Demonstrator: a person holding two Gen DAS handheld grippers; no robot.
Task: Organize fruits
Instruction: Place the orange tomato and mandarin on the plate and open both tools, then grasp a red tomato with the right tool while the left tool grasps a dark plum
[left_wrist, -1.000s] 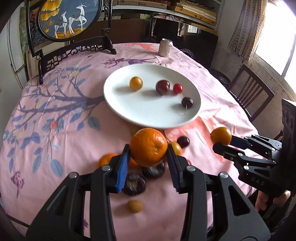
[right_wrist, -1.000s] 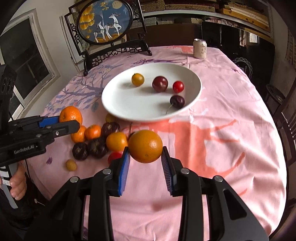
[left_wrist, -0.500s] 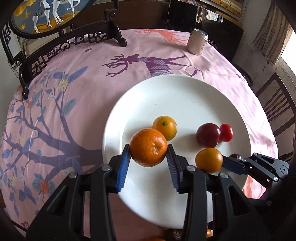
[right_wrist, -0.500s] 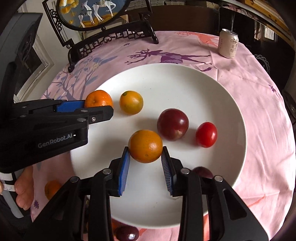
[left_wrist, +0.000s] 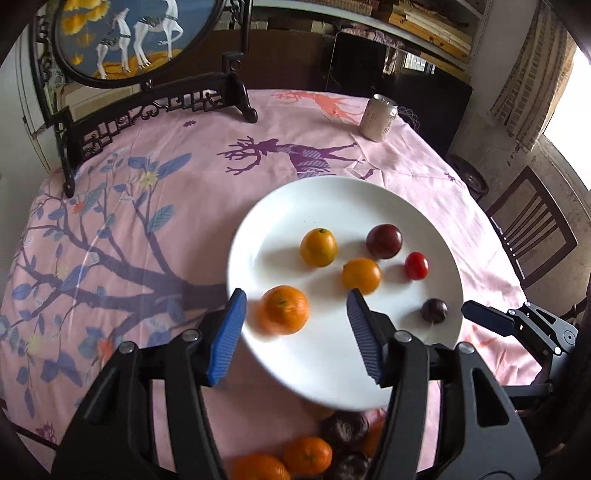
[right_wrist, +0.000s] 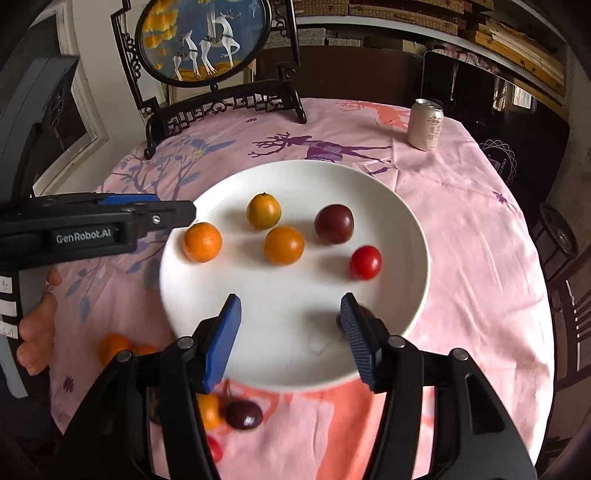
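A white plate (left_wrist: 258, 206) (right_wrist: 406, 206) lies on the pink cloth. A mandarin (left_wrist: 283, 310) (right_wrist: 202, 242) rests on the plate's left side, between the opening jaws of my left gripper (left_wrist: 295, 299) (right_wrist: 177, 210), whose blue pads stand clear of it. An orange (right_wrist: 283, 245) (left_wrist: 361, 275) sits mid-plate, beyond my right gripper (right_wrist: 290, 325) (left_wrist: 476, 314), whose jaws are opening with nothing between them. Also on the plate are a yellow citrus (right_wrist: 263, 210), a dark plum (right_wrist: 334, 224), a red tomato (right_wrist: 365, 262) and a small dark cherry (left_wrist: 434, 310).
Loose mandarins (left_wrist: 306, 454) and dark plums (right_wrist: 243, 413) lie on the cloth near the plate's front edge. A drink can (right_wrist: 426, 124) stands at the back right, a framed deer screen (right_wrist: 203, 40) at the back left. A chair (left_wrist: 532, 229) stands to the right.
Both grippers opened and let go of their fruit: the mandarin and the orange now rest on the plate. Both grippers drew back from the plate's middle.
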